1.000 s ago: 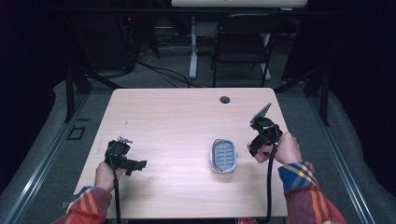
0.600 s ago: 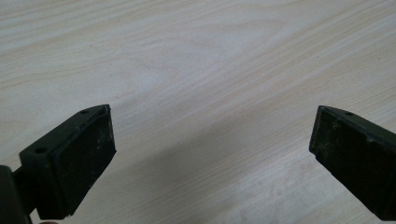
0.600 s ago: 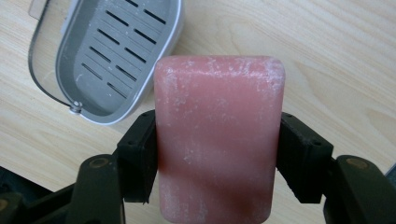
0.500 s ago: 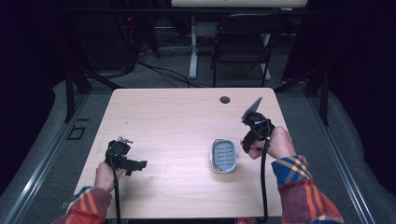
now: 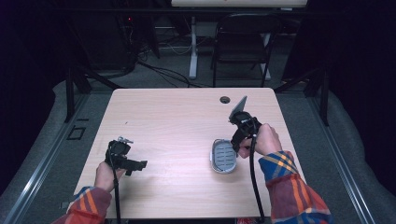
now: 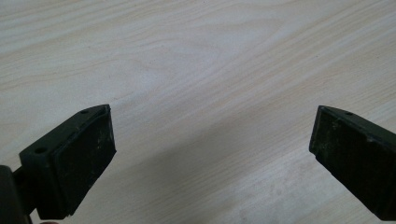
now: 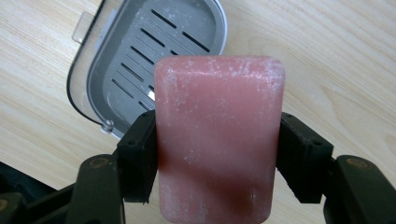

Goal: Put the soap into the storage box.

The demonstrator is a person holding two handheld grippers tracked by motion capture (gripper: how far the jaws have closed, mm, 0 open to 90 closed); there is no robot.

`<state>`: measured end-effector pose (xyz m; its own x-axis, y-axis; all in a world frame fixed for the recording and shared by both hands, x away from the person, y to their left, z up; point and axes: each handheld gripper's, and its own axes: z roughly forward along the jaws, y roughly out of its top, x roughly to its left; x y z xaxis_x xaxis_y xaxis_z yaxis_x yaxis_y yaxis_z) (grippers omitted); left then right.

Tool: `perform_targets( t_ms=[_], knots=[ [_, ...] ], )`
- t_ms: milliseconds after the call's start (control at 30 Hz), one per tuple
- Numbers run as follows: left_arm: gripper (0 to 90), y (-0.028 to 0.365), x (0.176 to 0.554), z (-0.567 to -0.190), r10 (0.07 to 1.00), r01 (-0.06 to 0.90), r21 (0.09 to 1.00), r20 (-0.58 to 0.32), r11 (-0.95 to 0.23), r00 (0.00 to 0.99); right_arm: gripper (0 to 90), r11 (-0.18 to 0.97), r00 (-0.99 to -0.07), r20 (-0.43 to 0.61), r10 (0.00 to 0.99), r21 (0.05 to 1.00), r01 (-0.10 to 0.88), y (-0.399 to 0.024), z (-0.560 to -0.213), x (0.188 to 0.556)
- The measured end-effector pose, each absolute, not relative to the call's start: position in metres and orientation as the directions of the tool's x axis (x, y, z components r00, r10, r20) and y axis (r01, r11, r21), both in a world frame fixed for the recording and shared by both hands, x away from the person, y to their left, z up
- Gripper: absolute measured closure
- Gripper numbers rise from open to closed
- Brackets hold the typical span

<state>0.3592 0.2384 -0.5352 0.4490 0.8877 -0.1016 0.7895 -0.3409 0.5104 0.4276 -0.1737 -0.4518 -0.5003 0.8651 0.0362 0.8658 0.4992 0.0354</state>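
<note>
The right gripper (image 7: 217,154) is clamped on a pink soap bar (image 7: 219,135), its two black pads pressing the bar's long edges, and it hangs just above and beside the grey slotted soap dish (image 5: 223,156) that lies on the table (image 5: 177,116), right of the middle. In the right gripper view the dish (image 7: 140,60) sits past the bar's far end, tray face up and bare, with a clear rim and a small tab at one side. The step in hand looks like setting the soap into the dish. To do it well, the bar's long side should line up with the long side of the tray, then the bar should travel over the tray's centre before it goes down, so that no corner catches on the raised rim. Lowering it flat matters: a tilted bar could land on the rim and slide off, or nudge the light dish across the smooth wood. The pads should let go only once the bar rests on the slats, and the jaws should part just enough to clear it, since they may scrape the rim. The left gripper (image 5: 122,156) rests near the table's left front edge, well apart from the dish, its jaws standing wide with nothing between them; it could steady the dish if it skids.
</note>
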Motion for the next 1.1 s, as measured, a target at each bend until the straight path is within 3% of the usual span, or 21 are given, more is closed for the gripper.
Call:
perform_targets(
  t_ms=[1100],
  knots=[
    [0.5, 0.237, 0.359, -0.534, 0.882, 0.774, 0.525, -0.087, -0.355, 0.464, 37.1, 0.486, -0.485, 0.033, 0.874, -0.053, 0.872, -0.128, -0.485, 0.442]
  ],
)
